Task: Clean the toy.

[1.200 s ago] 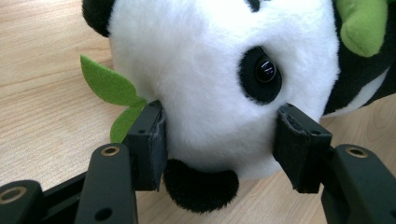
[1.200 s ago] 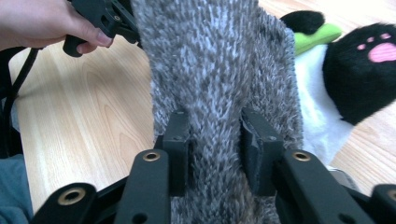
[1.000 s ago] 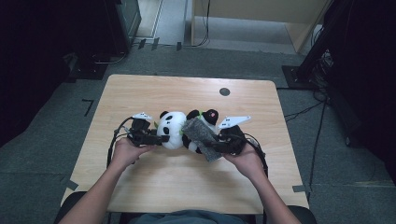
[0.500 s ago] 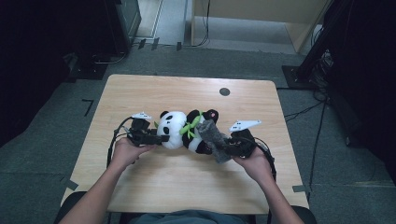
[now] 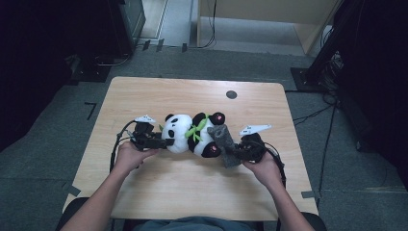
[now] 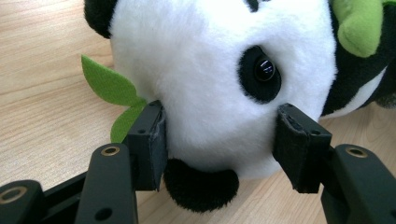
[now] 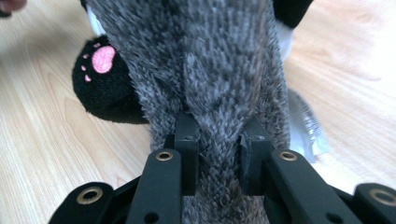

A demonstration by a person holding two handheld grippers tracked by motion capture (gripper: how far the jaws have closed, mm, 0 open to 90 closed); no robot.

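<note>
A panda plush (image 5: 190,134) lies on its back across the middle of the wooden table (image 5: 192,91), head to the left. My left gripper (image 5: 166,143) is shut on its head; both pads press into the white fur (image 6: 210,70) beside a green leaf (image 6: 107,86). At the panda's feet lies a grey furry cloth (image 5: 223,139), with my right gripper (image 5: 230,153) shut on it. In the right gripper view the pads (image 7: 187,140) pinch a fold of the grey fur (image 7: 210,56). A black paw with a pink pad (image 7: 102,79) shows just left of it.
A small black round mark (image 5: 231,94) sits near the table's far edge. A pale tag or scrap of plastic (image 7: 308,126) lies under the cloth. Dark equipment and cables surround the table on the floor.
My right gripper has drawn the grey cloth to the right and a little toward the near edge, off the panda's belly. The left gripper and the panda's head have stayed put.
</note>
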